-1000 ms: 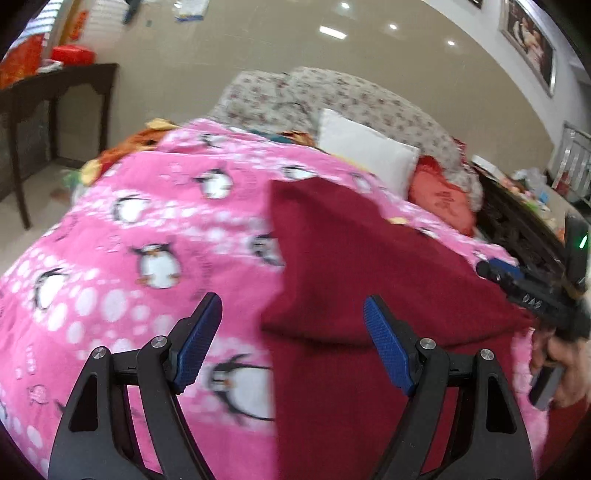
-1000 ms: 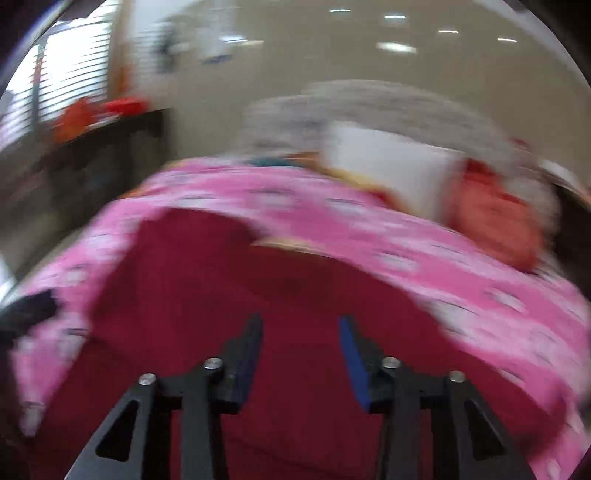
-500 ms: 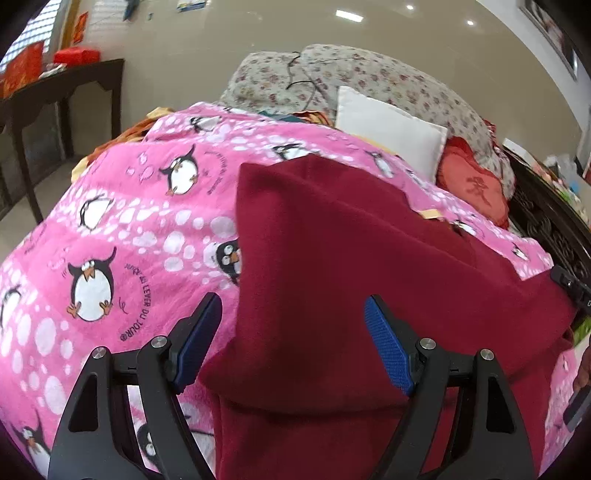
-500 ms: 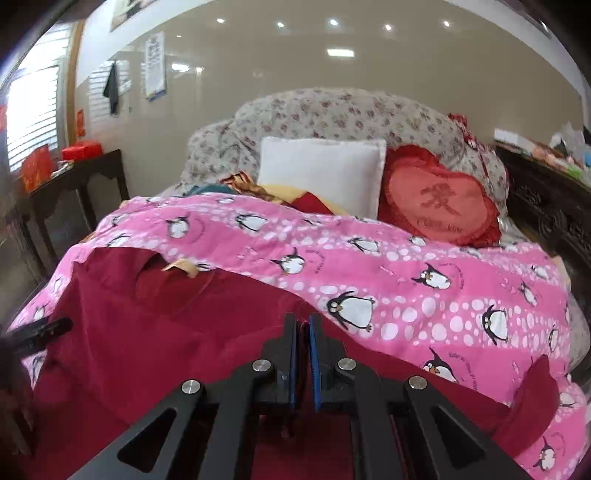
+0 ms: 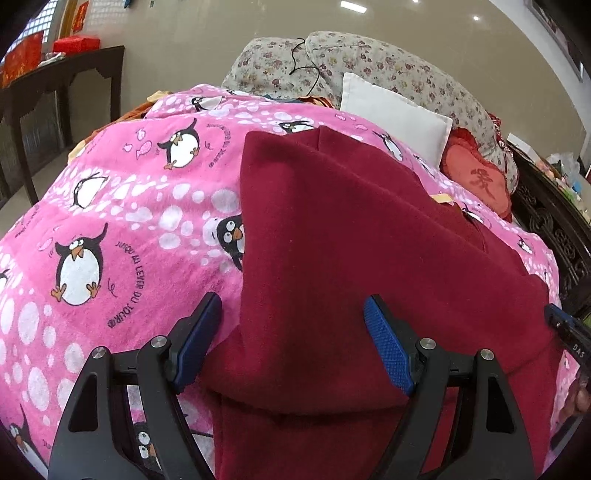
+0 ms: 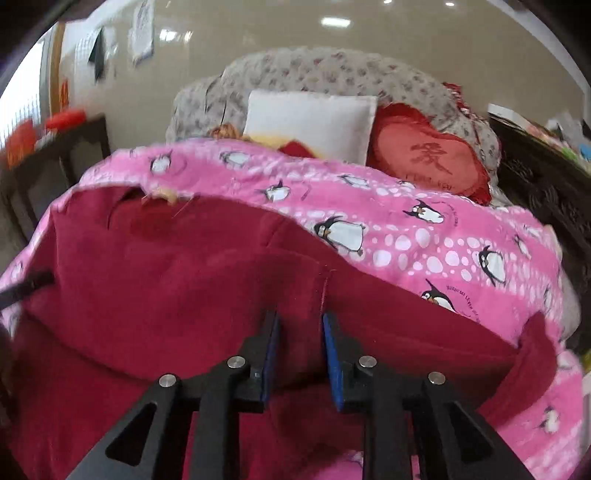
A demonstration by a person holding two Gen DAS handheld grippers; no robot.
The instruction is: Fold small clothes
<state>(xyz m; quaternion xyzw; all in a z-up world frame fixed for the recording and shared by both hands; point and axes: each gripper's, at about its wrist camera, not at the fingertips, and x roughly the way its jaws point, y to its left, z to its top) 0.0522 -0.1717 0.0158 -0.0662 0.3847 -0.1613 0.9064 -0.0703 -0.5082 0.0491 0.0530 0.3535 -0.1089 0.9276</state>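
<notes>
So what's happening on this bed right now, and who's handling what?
A person holding a hand-held gripper in each hand is folding a dark red garment spread over the pink penguin blanket. One part of it is already folded over. The left hand-held gripper hangs wide open over the garment's near left edge, gripping nothing. The right hand-held gripper has just been opening; its pads stand slightly apart above the red fabric, with nothing pinched. A white pillow and a red heart cushion sit behind.

Dark red garment (image 5: 343, 236): matt, soft fleecy cloth. Penguin blanket (image 5: 122, 206): fuzzy pink plush. Gripper pads (image 5: 388, 347): textured blue rubber on matt black plastic; wall (image 5: 207, 33) glossy.
</notes>
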